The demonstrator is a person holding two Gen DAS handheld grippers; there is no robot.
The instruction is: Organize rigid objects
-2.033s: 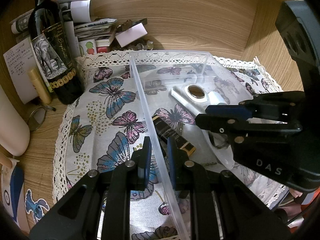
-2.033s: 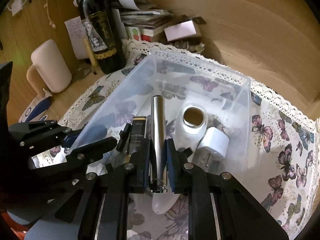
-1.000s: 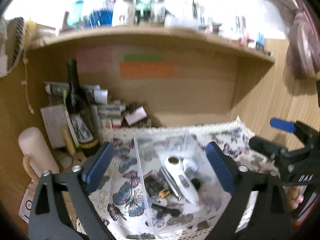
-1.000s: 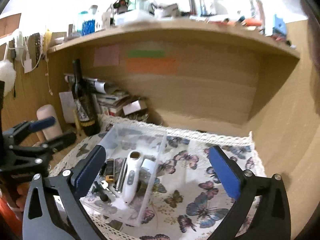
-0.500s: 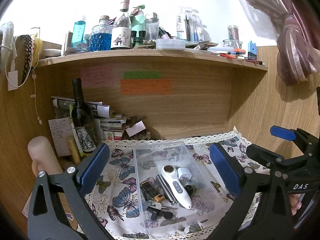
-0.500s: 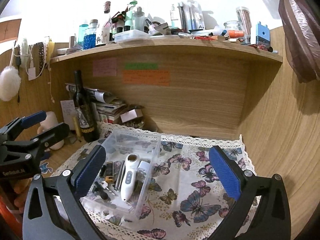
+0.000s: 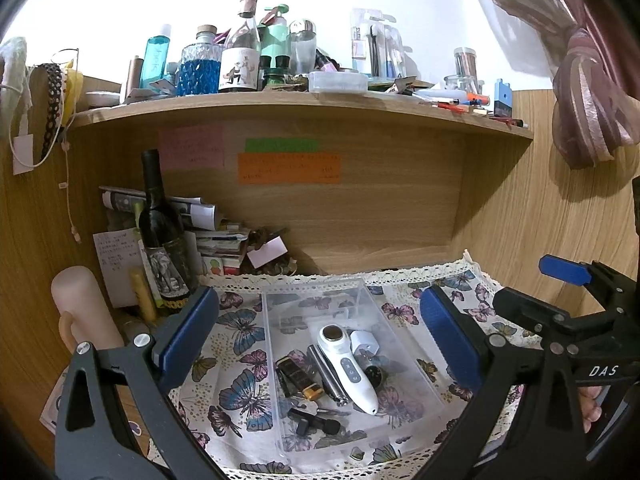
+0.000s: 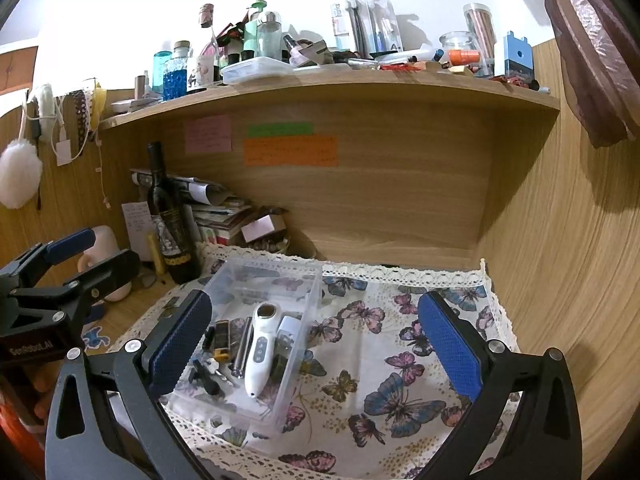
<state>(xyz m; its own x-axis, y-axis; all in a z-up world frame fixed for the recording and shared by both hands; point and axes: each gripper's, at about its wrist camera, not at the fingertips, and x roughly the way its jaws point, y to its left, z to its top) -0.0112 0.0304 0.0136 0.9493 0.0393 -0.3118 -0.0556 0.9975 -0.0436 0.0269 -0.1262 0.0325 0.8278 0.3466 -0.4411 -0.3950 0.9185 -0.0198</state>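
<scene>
I hold the left gripper (image 7: 320, 340) above the cloth (image 7: 236, 344), its jaws wide apart and empty. The right gripper (image 8: 316, 336) is likewise spread and grips nothing. The clear bin (image 7: 416, 376) sits on the cloth near the bottle (image 7: 160, 240). Inside it lie the white device (image 7: 348, 368), a metal tube (image 7: 328, 372), a white plug (image 7: 364, 342) and a lighter (image 7: 300, 376), close together.

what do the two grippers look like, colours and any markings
Both are black frames with silver screw heads and long fingers faced with textured blue pads. The left gripper carries white lettering on its body that seems to read "SenRobot.AI", seen from the right wrist view. The right gripper shows white "DAS" lettering, seen from the left wrist view. Bare fingers of the person's hands peek out behind each; no cables or sleeves show.
</scene>
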